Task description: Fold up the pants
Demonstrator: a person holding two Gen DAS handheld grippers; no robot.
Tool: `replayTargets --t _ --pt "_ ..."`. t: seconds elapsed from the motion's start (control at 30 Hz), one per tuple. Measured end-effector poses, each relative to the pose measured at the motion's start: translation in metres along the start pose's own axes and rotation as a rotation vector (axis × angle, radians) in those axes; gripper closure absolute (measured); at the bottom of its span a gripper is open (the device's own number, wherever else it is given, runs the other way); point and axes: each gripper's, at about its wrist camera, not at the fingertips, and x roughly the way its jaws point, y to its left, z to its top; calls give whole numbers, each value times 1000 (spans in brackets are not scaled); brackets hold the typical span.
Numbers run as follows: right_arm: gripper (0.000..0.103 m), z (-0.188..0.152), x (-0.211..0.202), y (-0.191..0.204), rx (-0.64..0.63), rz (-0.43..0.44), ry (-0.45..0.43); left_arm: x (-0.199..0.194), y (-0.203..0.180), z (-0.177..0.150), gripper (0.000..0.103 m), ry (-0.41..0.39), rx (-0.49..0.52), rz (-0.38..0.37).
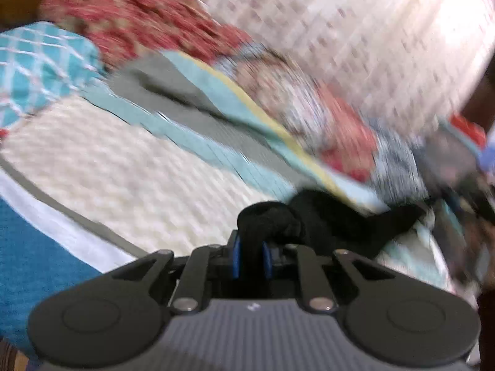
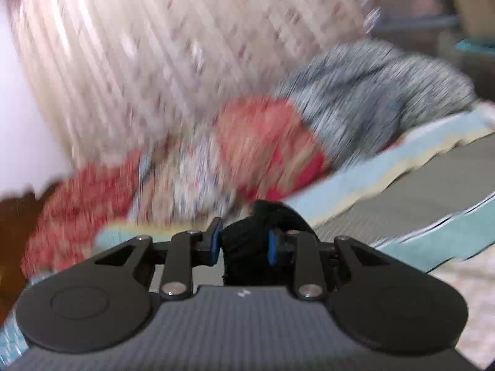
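From where I sit: both views badly motion-blurred, so detail is thin.

L cam, near to far: left gripper (image 1: 251, 258) has its blue pads (image 1: 235, 256) pinched in tight on a bunch of black cloth, the pants (image 1: 334, 219). Fabric bulges up just past the fingertips, then trails off to the right and slightly farther out, ending in a dark point over the bedding. Under and left of the grip I see a cream textured bedspread (image 1: 123, 170), w/ a teal band beyond it, then a grey strip and a yellow-edged light blue sheet (image 1: 263, 117). Far left, a teal check pillow (image 1: 40, 61); behind that, a red patterned cloth heap (image 1: 139, 21). A pale curtain (image 1: 355, 31) fills the far right.

R cam: right gripper (image 2: 244, 245) is clamped on the pants (image 2: 244, 241) too; thick black wad sits btwn the pads, filling the gap, and humps up a bit to the right of the tips. No earlier view, so I say nothing on jaw motion. Beyond: light blue sheet (image 2: 355, 182), red cloth, a grey knit-looking heap (image 2: 386, 92) far right, the curtain far left.
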Motion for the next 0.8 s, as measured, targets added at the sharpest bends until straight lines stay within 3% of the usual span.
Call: replayTargets --t 0.07,0.17,0.27,0.3,0.37,0.4,0.43,0.47,0.6,0.67,0.8 --pt "72 17 -43 -14 40 -34 -38 -12 14 9 90 -28 -13 18" --pt "72 19 -84 -45 111 -90 -56 -3 35 9 89 6 -39 106" --pt "66 3 -90 -67 144 -217 -45 23 58 -4 80 80 -109 200" --pt "60 -5 -87 -75 135 -266 -18 24 69 -9 79 109 -135 235" --pt "58 -23 -77 -85 151 -355 24 23 81 -20 71 141 -174 269" --pt "58 -36 -82 -99 204 -382 40 16 88 -25 64 143 -188 255" --pt "58 -50 -89 -113 261 -378 44 8 92 -29 47 136 -199 242" --pt "57 -61 -97 -122 299 -378 43 2 95 -31 41 121 -204 244" --pt "54 -95 -127 -137 302 -469 18 -12 113 -36 40 121 -225 266" --pt "52 -109 -143 -142 309 -509 -2 -5 118 -36 33 139 -248 257" --pt "52 -119 -140 -135 191 -522 23 8 108 -40 24 184 -252 178"
